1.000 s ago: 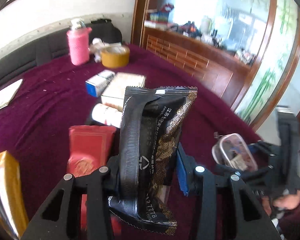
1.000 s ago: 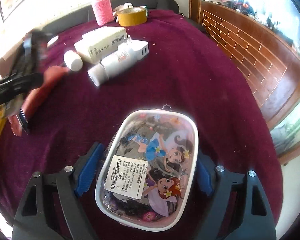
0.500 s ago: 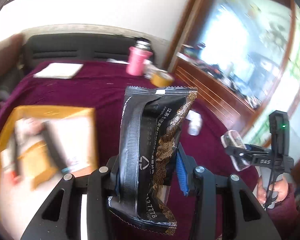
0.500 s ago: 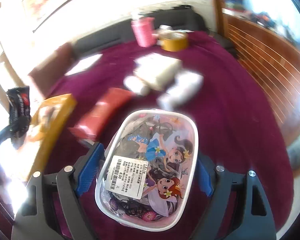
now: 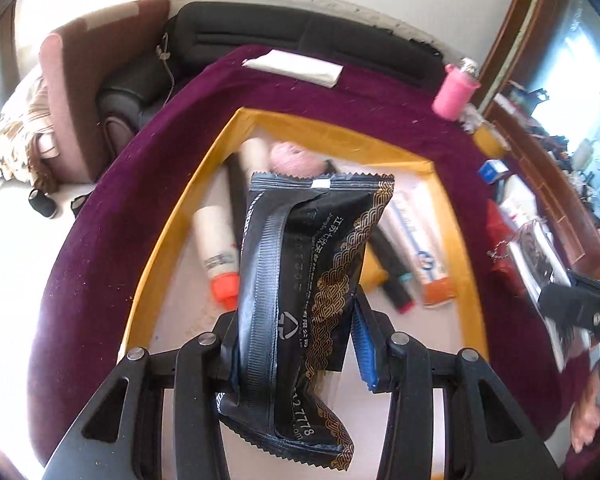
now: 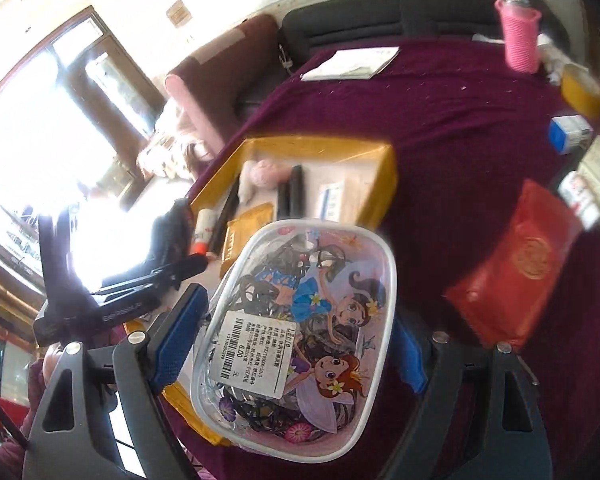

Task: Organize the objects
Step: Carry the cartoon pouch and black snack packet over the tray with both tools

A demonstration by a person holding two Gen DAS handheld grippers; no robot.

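Note:
My left gripper is shut on a black snack packet with gold wave print, held upright over the yellow-rimmed tray. Several tubes, markers and a pink fluffy thing lie in that tray. My right gripper is shut on a clear pouch with cartoon girls and a barcode label, hanging above the tray's near corner. In the left wrist view the pouch shows at the right edge. In the right wrist view the left gripper is dark against the window glare.
On the purple cloth lie a red packet, small boxes, a yellow tape roll, a pink bottle and a white paper. A black seat and a pink armchair stand behind the table.
Both grippers have swung left across the table, from the loose boxes and bottles to over the yellow tray. Each still holds its item; the views have rolled.

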